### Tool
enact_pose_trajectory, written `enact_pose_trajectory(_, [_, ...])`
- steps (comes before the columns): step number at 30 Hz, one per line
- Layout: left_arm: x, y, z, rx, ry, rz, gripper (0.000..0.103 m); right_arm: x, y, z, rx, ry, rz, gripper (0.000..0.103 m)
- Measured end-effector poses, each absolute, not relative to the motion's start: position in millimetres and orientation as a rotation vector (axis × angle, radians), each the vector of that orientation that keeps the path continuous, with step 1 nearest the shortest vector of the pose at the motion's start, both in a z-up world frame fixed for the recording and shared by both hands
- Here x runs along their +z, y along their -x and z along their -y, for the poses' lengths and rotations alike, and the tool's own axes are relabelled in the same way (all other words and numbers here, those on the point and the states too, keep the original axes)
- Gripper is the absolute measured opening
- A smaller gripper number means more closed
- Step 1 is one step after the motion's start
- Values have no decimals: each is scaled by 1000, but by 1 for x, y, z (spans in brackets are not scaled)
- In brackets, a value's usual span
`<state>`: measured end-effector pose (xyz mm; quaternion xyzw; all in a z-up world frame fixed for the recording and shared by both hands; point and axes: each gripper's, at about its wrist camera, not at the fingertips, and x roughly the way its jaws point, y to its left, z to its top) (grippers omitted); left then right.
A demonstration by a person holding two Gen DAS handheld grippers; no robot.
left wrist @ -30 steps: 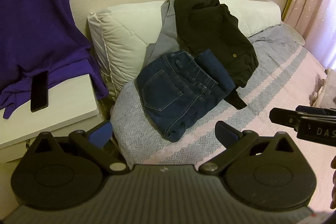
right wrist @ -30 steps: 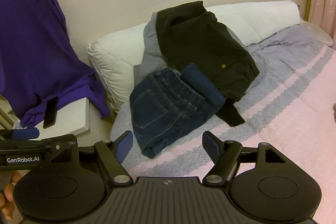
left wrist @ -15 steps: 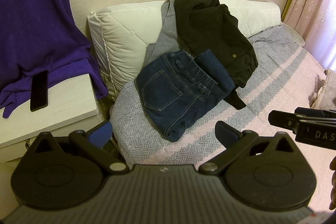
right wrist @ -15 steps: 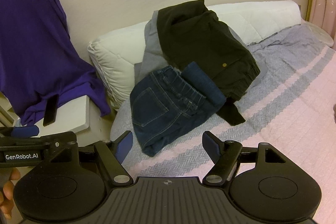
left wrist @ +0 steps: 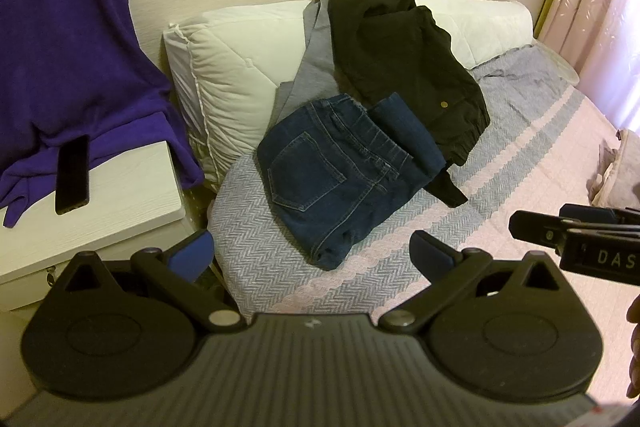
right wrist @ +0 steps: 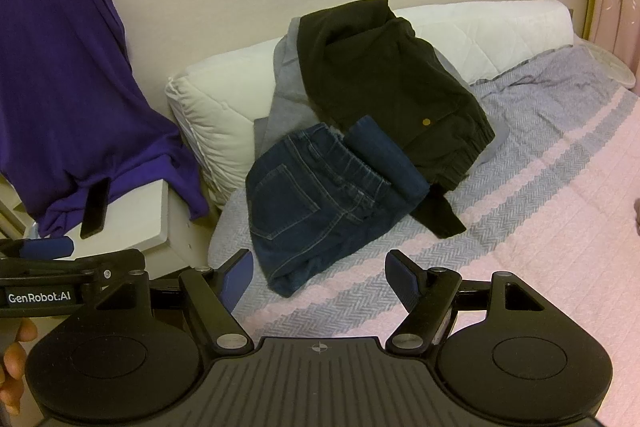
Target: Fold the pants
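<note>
The jeans (left wrist: 340, 175) lie folded near the head end of the bed (left wrist: 532, 163), close to its left edge, with a back pocket facing up and 1 folded leg laid across the waistband. Black pants (left wrist: 400, 67) lie behind them, their cuffed end overlapping the far edge of the jeans and their top leaning up against the white pillow (left wrist: 240, 67); a gray garment (left wrist: 312, 67) shows from under the black pants on the left. The pillow runs along the wall at the head of the bed. The bedspread is gray herringbone with pink bands. Just left of the bed stands a white nightstand (left wrist: 120, 203) with a dark phone (left wrist: 72, 175) lying on top, and a purple shirt (left wrist: 68, 27) hangs down over its back edge. The left gripper (left wrist: 312, 251) hovers in front of the jeans with its blue-padded fingers spread wide and holding nothing. The right gripper (right wrist: 318, 275) hovers likewise in front of the jeans over the bedspread, its fingers spread apart and empty. Each gripper shows at the edge of the other's view, with part of a hand (right wrist: 16, 355) behind it.
</note>
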<state>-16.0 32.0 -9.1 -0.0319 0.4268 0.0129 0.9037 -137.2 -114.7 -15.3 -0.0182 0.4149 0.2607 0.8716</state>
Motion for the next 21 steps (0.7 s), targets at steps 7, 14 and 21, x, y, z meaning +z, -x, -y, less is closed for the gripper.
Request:
enact_pose_trajectory(7, [-9,13,-30,29,66,-889,102,-16,133,118,548,38,-876,70])
enact_pose_trajectory(14, [-11,11,-23,42,49,-892,102,-17,126,123,553,43,-892,70])
enact_pose_trajectory(21, [-18,13,-11,74,69,-904,102,-19,119,137,575,64,-906,70])
